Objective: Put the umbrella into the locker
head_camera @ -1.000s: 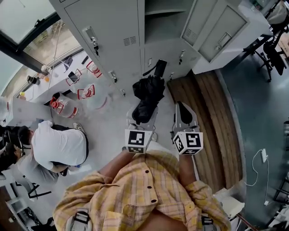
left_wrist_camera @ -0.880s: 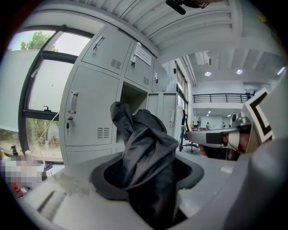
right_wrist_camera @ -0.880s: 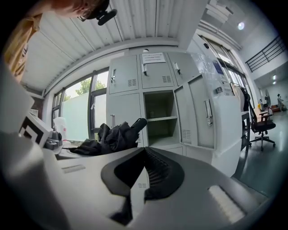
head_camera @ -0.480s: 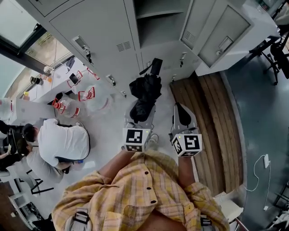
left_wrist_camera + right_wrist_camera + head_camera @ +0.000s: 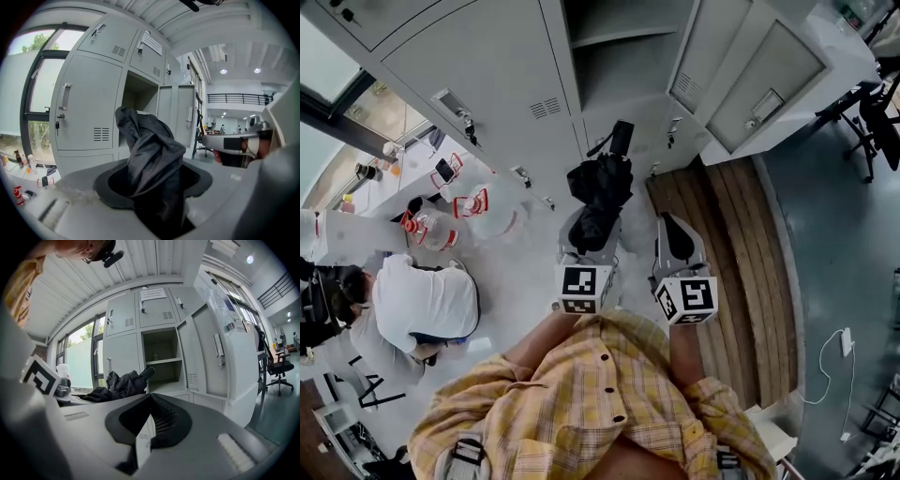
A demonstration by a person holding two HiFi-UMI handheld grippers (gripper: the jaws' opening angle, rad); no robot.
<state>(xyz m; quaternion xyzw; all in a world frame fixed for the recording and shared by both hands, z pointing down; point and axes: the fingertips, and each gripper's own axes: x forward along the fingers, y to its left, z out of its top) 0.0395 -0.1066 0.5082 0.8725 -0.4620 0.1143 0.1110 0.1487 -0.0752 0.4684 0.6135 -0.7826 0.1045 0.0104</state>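
Note:
A folded black umbrella (image 5: 600,192) sticks out ahead of my left gripper (image 5: 592,239), whose jaws are shut on its crumpled fabric. In the left gripper view the umbrella (image 5: 152,154) rises between the jaws of the left gripper (image 5: 154,187) and hides part of the open locker (image 5: 138,101). The umbrella's handle end points at the open locker compartment (image 5: 619,56), still outside it. My right gripper (image 5: 673,230) is level beside the left one, shut and holding nothing. From the right gripper (image 5: 150,401) I see the umbrella (image 5: 122,383) at the left and the open locker (image 5: 161,357) with its shelf.
The locker's open doors (image 5: 769,84) swing out to the right. A wooden platform (image 5: 722,262) lies on the floor at the right. A person in a white shirt (image 5: 422,300) crouches at the left near water bottles (image 5: 441,230). An office chair (image 5: 872,103) stands far right.
Both grippers and the umbrella have come closer to the lockers. The open compartment now sits nearer the umbrella's handle end. Neither grip has changed.

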